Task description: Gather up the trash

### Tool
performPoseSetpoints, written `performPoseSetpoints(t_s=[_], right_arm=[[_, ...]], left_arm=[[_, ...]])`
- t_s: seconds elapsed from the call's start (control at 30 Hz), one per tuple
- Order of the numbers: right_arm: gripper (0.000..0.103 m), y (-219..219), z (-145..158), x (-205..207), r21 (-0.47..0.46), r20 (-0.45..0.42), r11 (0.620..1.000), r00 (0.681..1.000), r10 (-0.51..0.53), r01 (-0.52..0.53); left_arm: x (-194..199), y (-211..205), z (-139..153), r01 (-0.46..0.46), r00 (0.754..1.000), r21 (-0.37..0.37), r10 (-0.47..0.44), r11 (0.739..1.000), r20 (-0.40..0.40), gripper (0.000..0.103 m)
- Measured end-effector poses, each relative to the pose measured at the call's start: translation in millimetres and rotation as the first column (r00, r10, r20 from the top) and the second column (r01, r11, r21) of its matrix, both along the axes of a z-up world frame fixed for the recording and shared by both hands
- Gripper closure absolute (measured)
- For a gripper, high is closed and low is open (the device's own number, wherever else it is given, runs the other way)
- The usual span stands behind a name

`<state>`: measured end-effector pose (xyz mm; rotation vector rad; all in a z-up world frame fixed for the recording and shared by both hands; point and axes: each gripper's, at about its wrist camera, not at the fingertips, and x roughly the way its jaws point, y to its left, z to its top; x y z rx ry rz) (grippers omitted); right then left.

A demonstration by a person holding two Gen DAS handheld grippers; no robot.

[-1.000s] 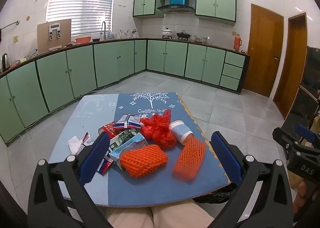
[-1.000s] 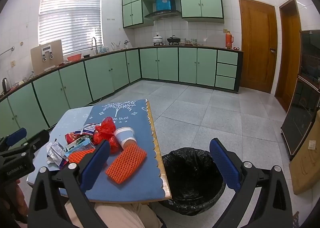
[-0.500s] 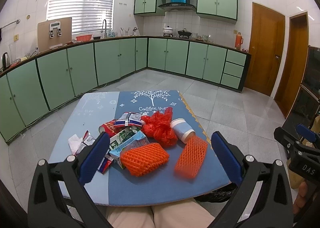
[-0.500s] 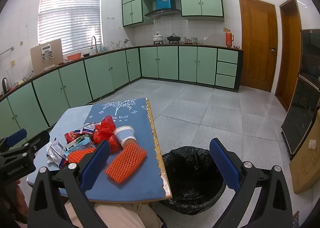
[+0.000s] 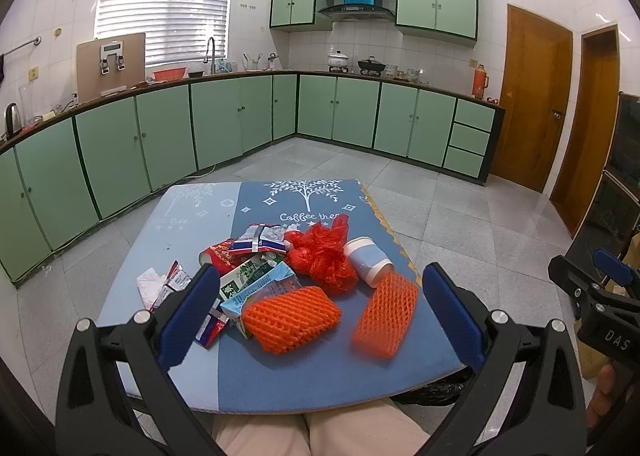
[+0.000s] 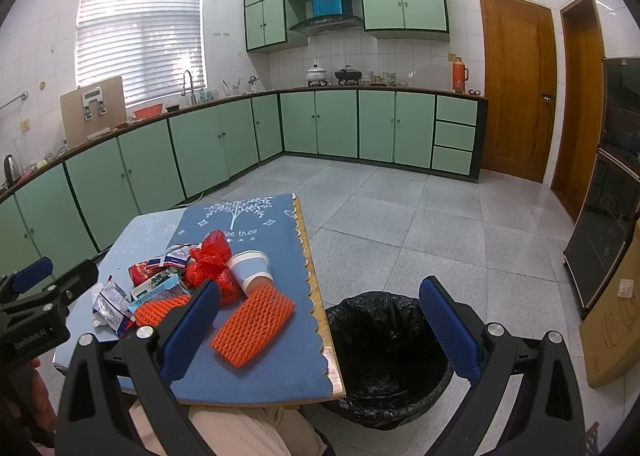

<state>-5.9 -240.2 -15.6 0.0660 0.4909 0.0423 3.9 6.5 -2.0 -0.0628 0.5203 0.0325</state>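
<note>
Trash lies heaped on a small table with a blue cloth: two orange foam nets, a red plastic bag, a tipped paper cup, a milk carton and several wrappers. My left gripper hovers open above the table's near edge, holding nothing. My right gripper is open and empty too, held over the table's right edge beside a bin lined with a black bag on the floor. The right net and cup lie nearest the bin.
Green cabinets run along the left and far walls. Grey tiled floor lies open beyond the table. Wooden doors stand at the right, a dark cabinet and a cardboard box further right. A person's knees are under the table's near edge.
Both grippers have stayed open and almost still; the views have tilted only slightly. Nothing on the table has moved.
</note>
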Motion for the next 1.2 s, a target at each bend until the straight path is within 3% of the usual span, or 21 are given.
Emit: performPoseSetpoints(t_s=[1.2], right_arm=[[0.006, -0.8, 0.7, 0.9, 0.0, -0.005, 1.0, 1.0, 0.0, 0.0]], left_arm=[[2.2, 2.2, -1.0, -0.003, 1.0, 0.002, 0.003, 1.0, 0.0, 0.005]])
